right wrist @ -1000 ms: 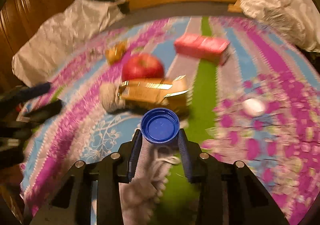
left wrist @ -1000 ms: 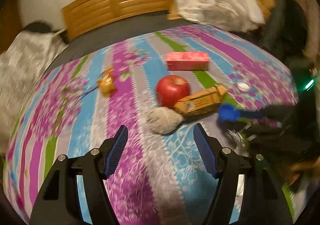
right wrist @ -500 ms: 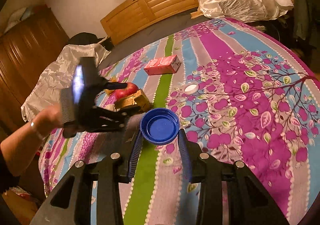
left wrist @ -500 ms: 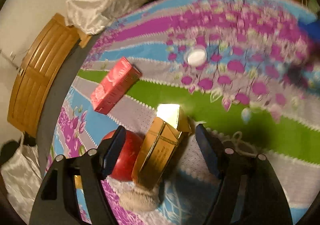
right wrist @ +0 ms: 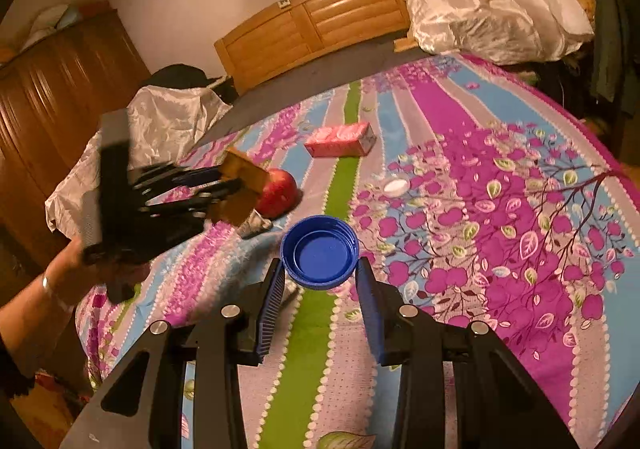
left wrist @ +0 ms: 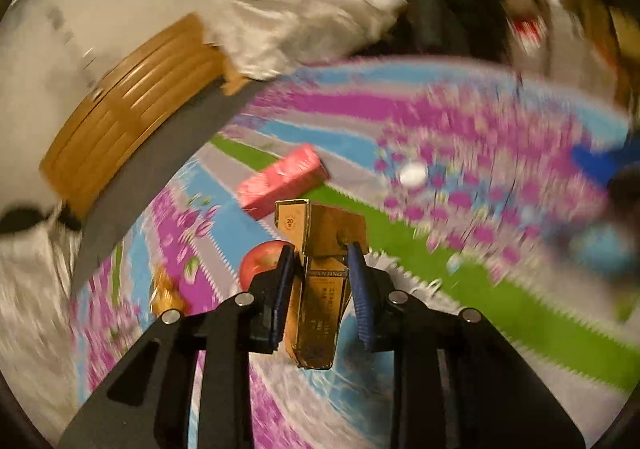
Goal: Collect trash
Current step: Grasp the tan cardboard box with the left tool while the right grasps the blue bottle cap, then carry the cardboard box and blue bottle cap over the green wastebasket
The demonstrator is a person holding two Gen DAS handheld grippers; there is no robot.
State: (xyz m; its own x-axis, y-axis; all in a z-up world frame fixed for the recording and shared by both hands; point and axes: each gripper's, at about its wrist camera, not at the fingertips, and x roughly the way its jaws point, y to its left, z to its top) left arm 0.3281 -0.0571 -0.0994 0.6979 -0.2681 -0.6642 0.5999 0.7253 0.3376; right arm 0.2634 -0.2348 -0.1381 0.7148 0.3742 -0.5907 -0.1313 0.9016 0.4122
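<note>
A gold-brown cigarette box [left wrist: 320, 289] with its lid flap open stands between the pads of my left gripper [left wrist: 320, 249]. The jaws are closing and the pads press its sides. In the right wrist view the same box [right wrist: 244, 185] hangs above the bedspread, beside a red apple [right wrist: 278, 191], in the left gripper [right wrist: 216, 185], which a person's hand holds. My right gripper [right wrist: 320, 263] is shut on a blue bottle cap [right wrist: 319, 251], hollow side facing the camera, held above the green stripe.
On the striped floral bedspread [right wrist: 500, 209] lie a pink carton [right wrist: 340, 139], a white cap [right wrist: 396, 186], a grey-white bundle [right wrist: 254, 225] and a gold wrapper [left wrist: 166, 295]. Silvery pillows [right wrist: 480, 9] and a wooden headboard [right wrist: 312, 25] stand behind.
My left gripper swung round over the cigarette box, narrowed onto it and raised it off the bed. The right gripper drew back and up with the blue cap.
</note>
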